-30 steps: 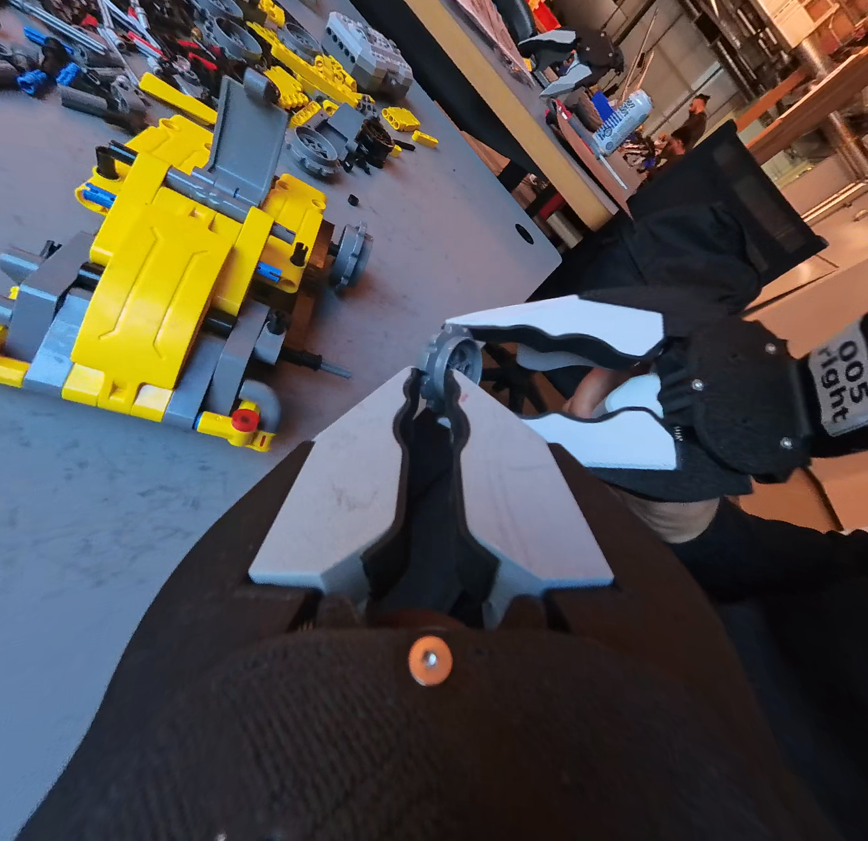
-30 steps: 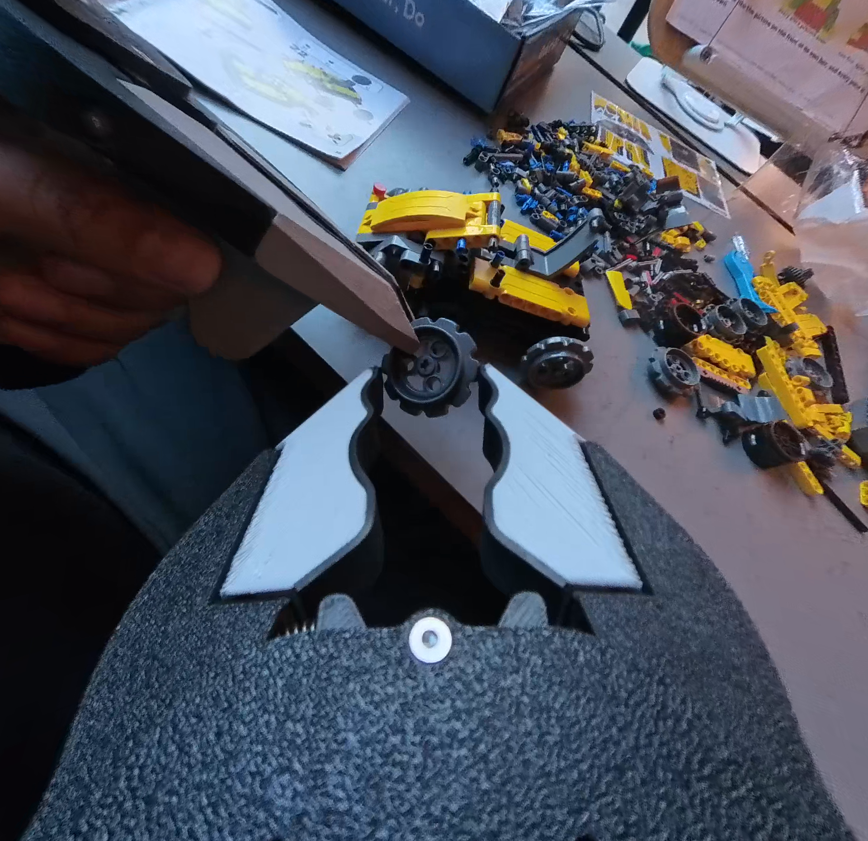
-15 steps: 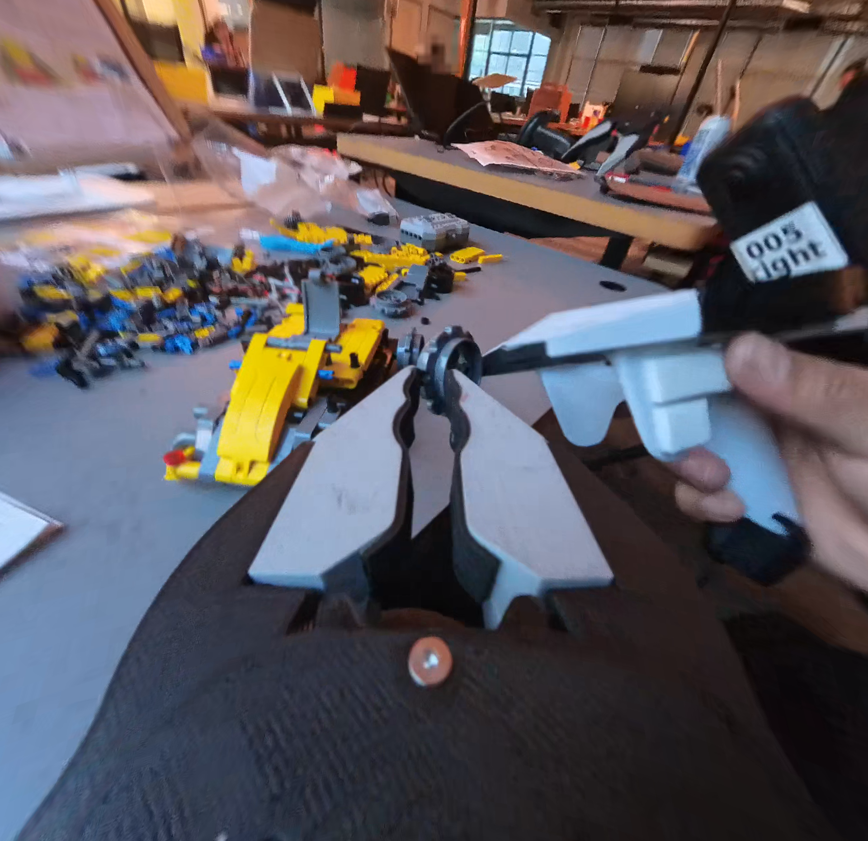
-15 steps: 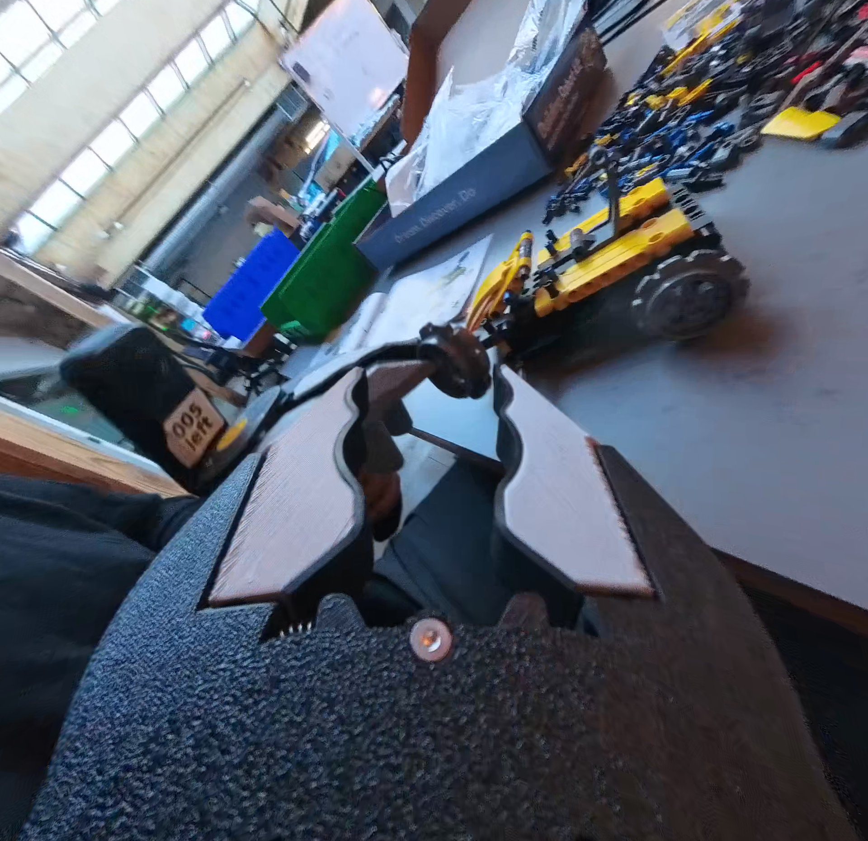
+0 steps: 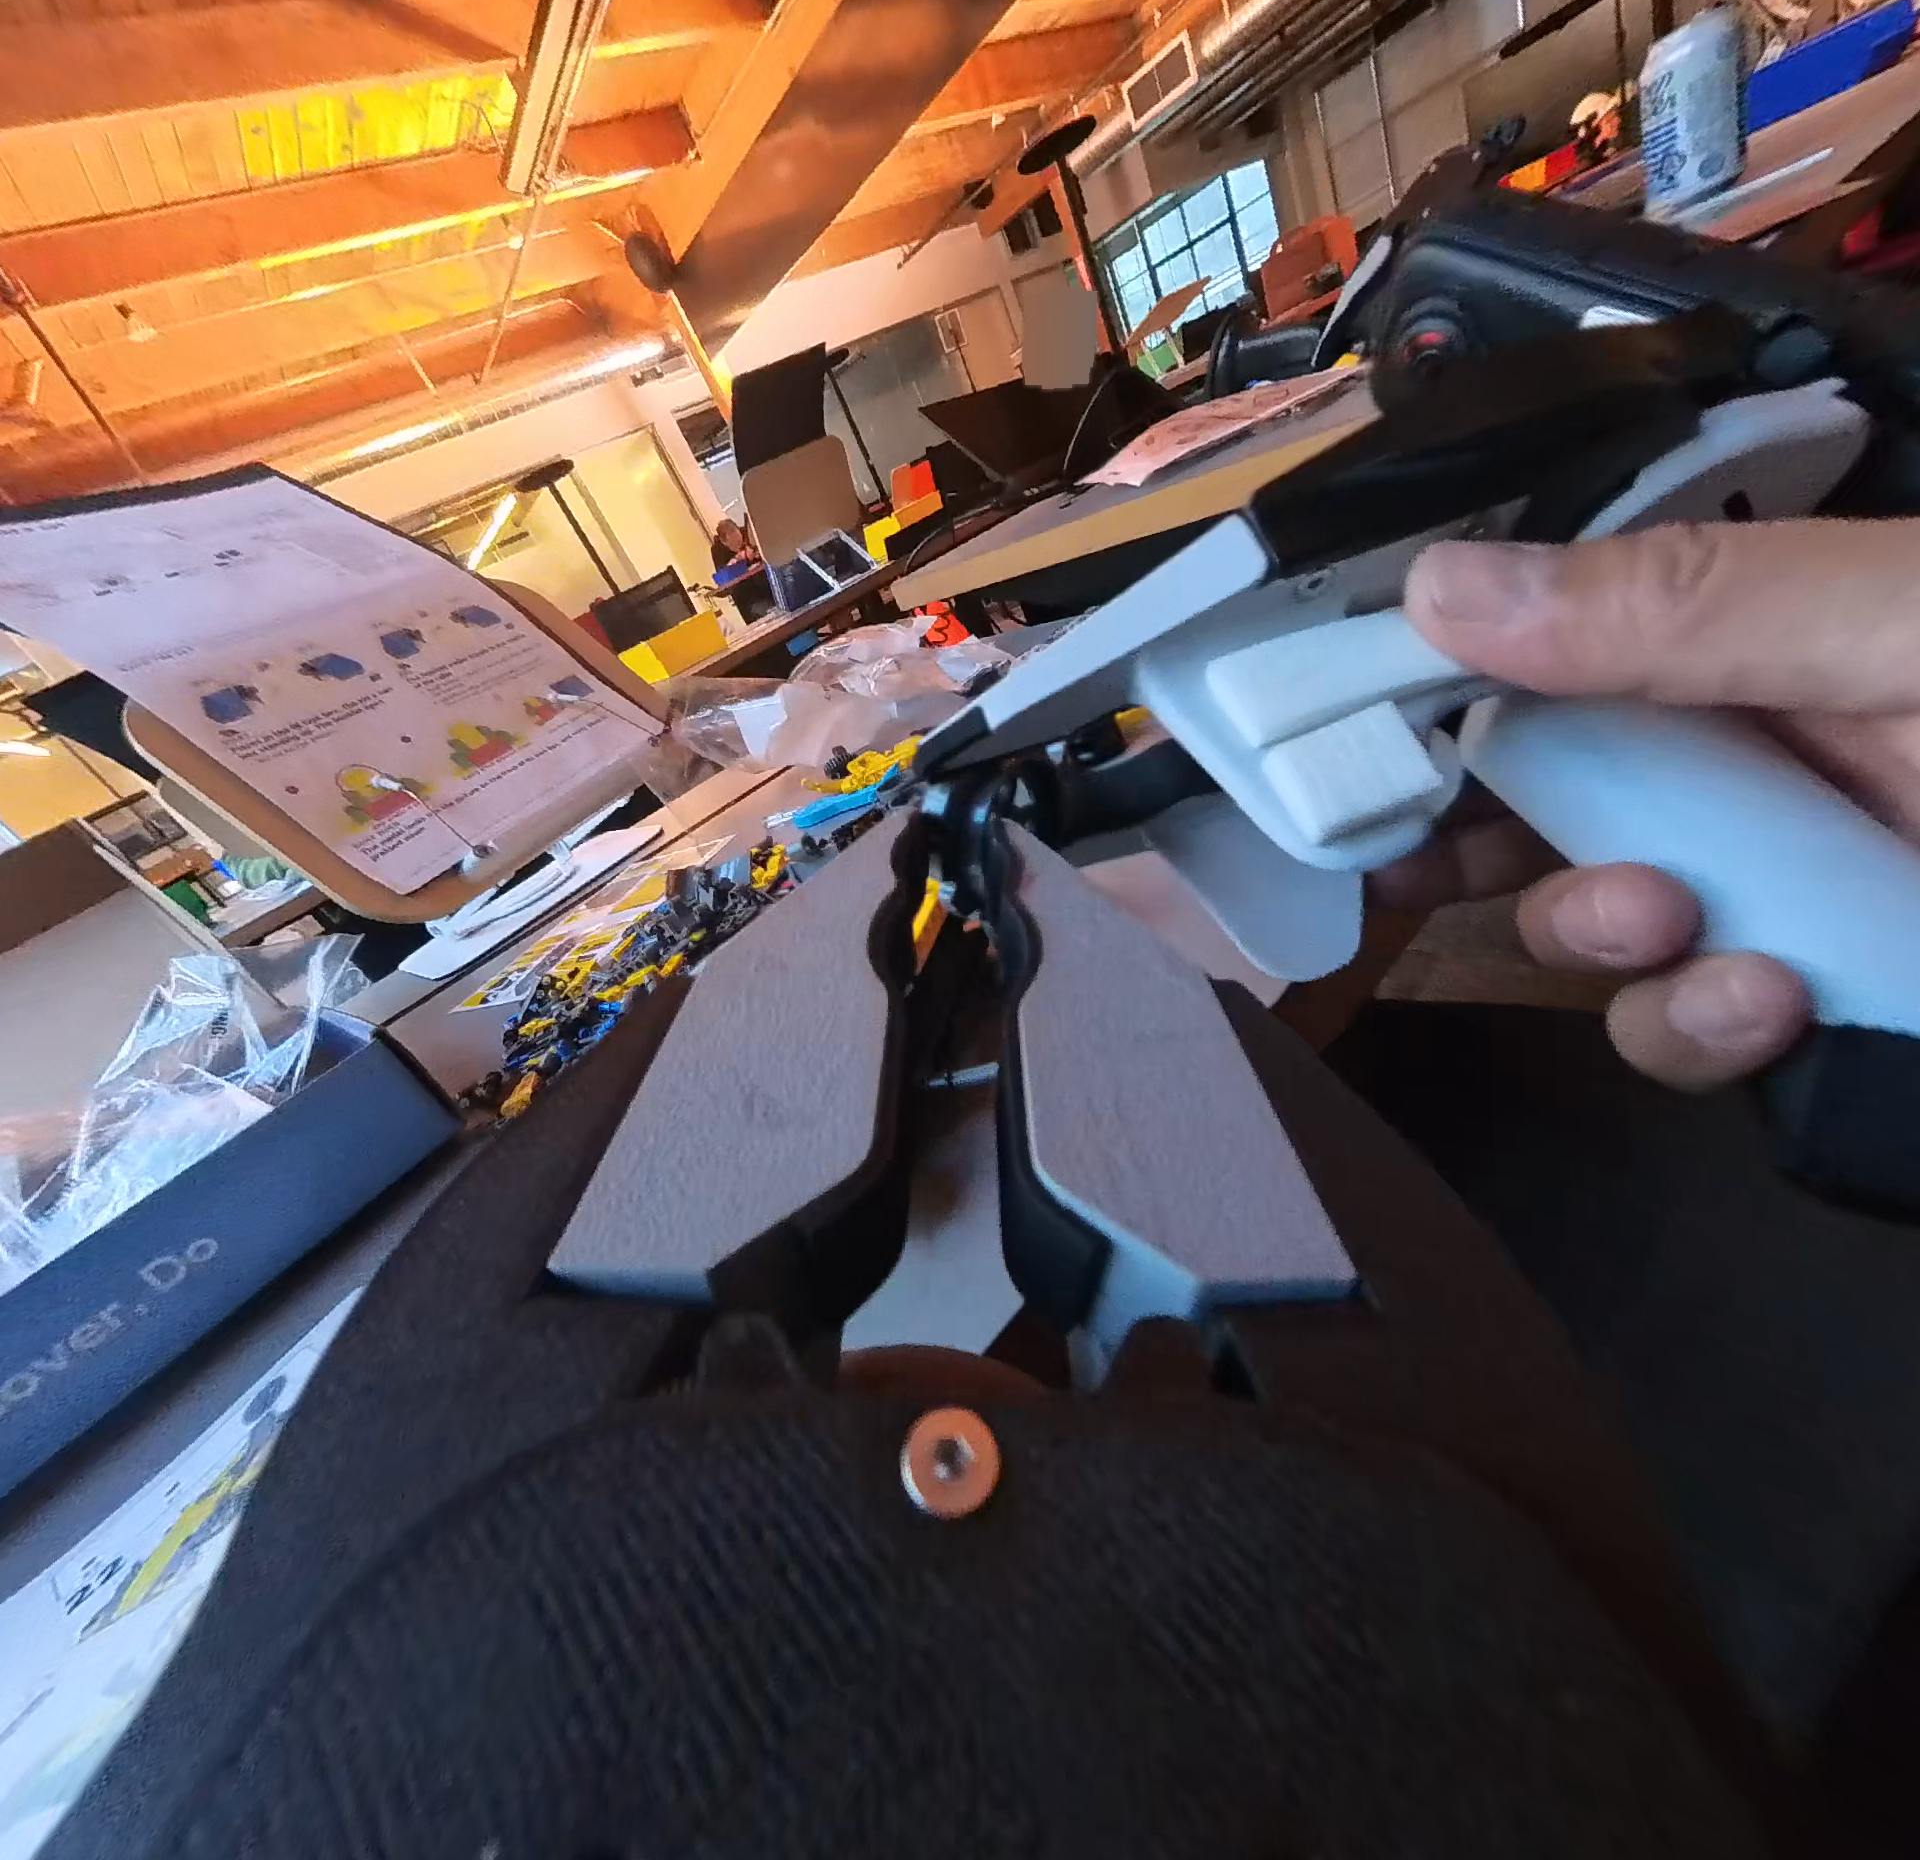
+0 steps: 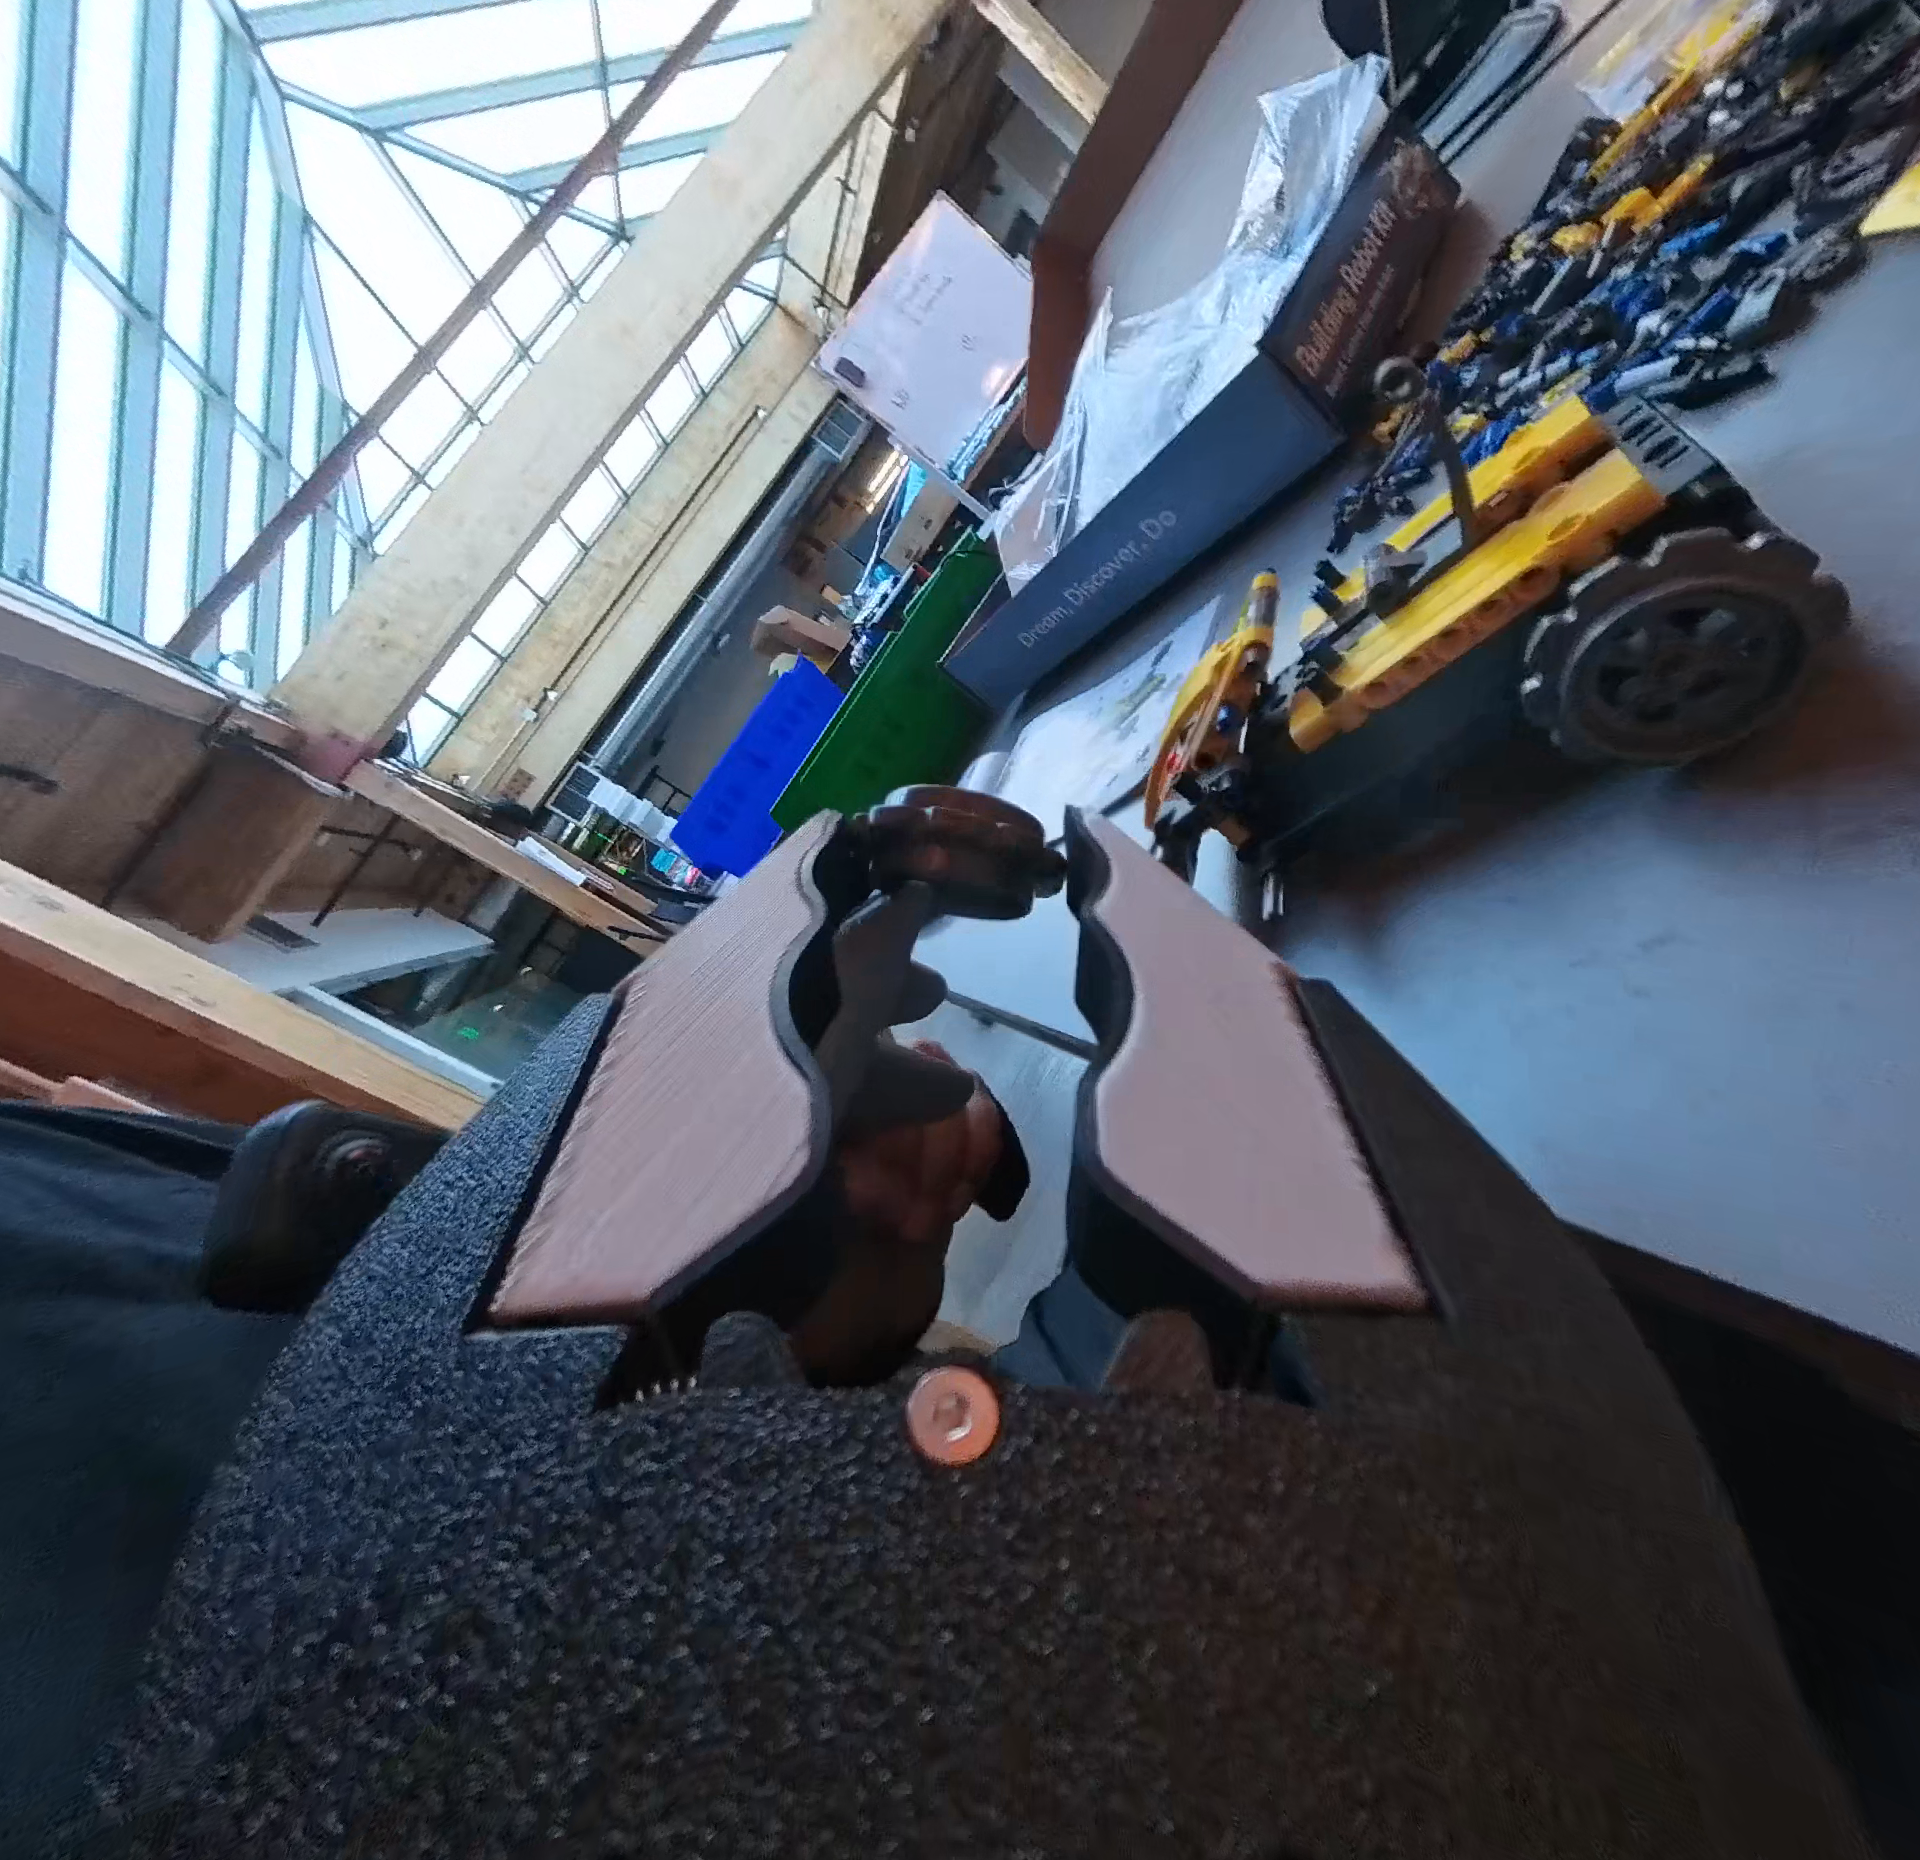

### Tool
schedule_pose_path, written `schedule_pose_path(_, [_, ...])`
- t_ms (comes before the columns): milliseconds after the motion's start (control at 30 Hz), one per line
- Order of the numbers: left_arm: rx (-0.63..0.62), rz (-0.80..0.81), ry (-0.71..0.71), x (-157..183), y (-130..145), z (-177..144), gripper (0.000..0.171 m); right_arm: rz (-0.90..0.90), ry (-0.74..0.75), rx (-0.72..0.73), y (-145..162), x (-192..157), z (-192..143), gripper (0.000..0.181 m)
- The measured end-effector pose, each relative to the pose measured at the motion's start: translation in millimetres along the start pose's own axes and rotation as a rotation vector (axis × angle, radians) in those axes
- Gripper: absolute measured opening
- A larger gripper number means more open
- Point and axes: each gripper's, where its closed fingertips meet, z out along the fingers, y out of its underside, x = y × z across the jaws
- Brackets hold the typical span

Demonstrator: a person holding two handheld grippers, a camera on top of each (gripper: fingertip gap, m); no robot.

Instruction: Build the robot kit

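Two hand-held grippers are meeting on one small dark wheel (image 6: 940,849), held in the air over the near edge of the table (image 6: 1558,927). In its own view the right hand-held gripper (image 6: 951,854) is clamping the wheel across its tread, both tips pressing on it with the jaws standing fairly wide. The left hand-held gripper (image 5: 961,844) is pinching the same wheel edge-on, its jaws nearly closed on the thin rim. A hand (image 5: 1683,771) is squeezing the right one's white handle.

The wheel is looking round, knobbly and black, with its middle hidden between the tips.

Farther off, a yellow vehicle (image 6: 1455,605) is standing on the table with one large wheel fitted at its right end. Beyond it, loose parts (image 6: 1662,231) are lying in a heap, and a dark box (image 6: 1143,522) with clear bags is sitting to the left.
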Motion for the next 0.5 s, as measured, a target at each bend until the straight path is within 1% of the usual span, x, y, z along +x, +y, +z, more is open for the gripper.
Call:
schedule_pose_path(100, [0.004, -0.045, 0.001, -3.2, -2.9, -0.7, 0.007, -0.054, -0.041, 0.046, -7.7, -9.1, -4.7, 0.038])
schedule_pose_path(167, [0.005, -0.044, -0.004, -4.0, -4.5, -0.7, 0.007, -0.067, -0.066, 0.072, -13.3, -14.6, -7.4, 0.034])
schedule_pose_path(367, [-0.033, -0.063, 0.006, -2.7, 1.4, 2.0, 0.007, -0.062, 0.004, 0.07, -12.3, -5.6, -8.8, 0.035])
schedule_pose_path(467, [-0.066, -0.115, -0.003, -9.0, 9.2, 4.6, 0.007, -0.023, 0.02, 0.049, -7.4, 1.0, -9.5, 0.043])
schedule_pose_path(500, [-0.081, -0.142, -0.006, -12.3, 12.5, 5.6, 0.007, -0.014, 0.028, 0.046, -5.8, 3.4, -9.8, 0.044])
